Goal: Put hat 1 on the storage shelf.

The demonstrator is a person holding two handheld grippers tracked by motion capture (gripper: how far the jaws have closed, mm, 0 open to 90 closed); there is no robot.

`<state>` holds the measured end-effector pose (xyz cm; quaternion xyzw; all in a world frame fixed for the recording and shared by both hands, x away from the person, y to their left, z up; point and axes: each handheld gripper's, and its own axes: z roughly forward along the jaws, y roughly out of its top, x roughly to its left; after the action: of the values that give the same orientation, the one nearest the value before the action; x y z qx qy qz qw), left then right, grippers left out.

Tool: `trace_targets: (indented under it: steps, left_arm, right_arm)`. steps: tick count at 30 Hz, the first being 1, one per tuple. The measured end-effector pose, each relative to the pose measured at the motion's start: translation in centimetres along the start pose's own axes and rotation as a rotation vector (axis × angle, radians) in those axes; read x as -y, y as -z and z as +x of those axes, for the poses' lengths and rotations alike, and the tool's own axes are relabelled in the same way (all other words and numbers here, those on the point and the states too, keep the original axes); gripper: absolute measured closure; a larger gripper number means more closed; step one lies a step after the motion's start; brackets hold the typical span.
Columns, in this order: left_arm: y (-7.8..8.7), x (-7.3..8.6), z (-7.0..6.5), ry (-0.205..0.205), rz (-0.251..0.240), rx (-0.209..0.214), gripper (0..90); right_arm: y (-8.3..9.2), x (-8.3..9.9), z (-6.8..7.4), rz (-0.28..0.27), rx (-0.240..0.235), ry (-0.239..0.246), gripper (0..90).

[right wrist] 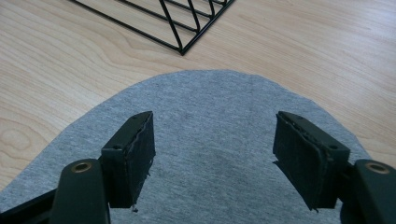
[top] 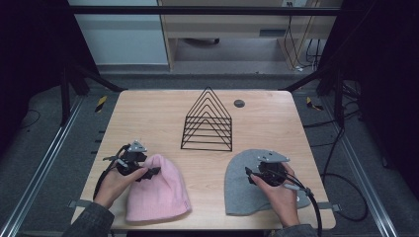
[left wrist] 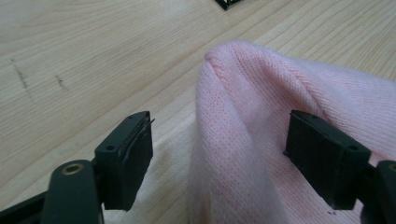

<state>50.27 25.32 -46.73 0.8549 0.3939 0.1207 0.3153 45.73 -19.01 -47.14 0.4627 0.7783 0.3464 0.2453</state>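
From the high view, the left claw (top: 148, 173) sits at the top-left edge of the pink beanie (top: 158, 190) and the right claw (top: 252, 175) is over the grey beanie (top: 242, 190), both hats flat on the counter (top: 148, 118) in front of the black wire rack (top: 207, 121).

Left gripper view: jaws spread, a raised fold of pink knit between them, pads not pressing it.

Right gripper view: jaws spread over flat grey fabric, gripping nothing.

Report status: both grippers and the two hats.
Left gripper open astride pink hat edge. Right gripper open over grey hat. Wire rack clear behind.
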Motion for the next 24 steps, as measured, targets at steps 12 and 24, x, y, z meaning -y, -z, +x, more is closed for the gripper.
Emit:
trace_targets:
  steps: [12, 24]
  left_arm:
    - [-0.85, 0.02, -0.33, 0.008, 0.025, 0.039, 47.6]
    - [0.05, -0.11, -0.53, 0.019, -0.020, 0.035, 72.5]
  right_arm:
    - [-0.18, -0.03, 0.30, 0.016, -0.006, 0.008, 27.9]
    - [-0.20, -0.06, 0.40, 0.018, -0.011, 0.009, 27.2]
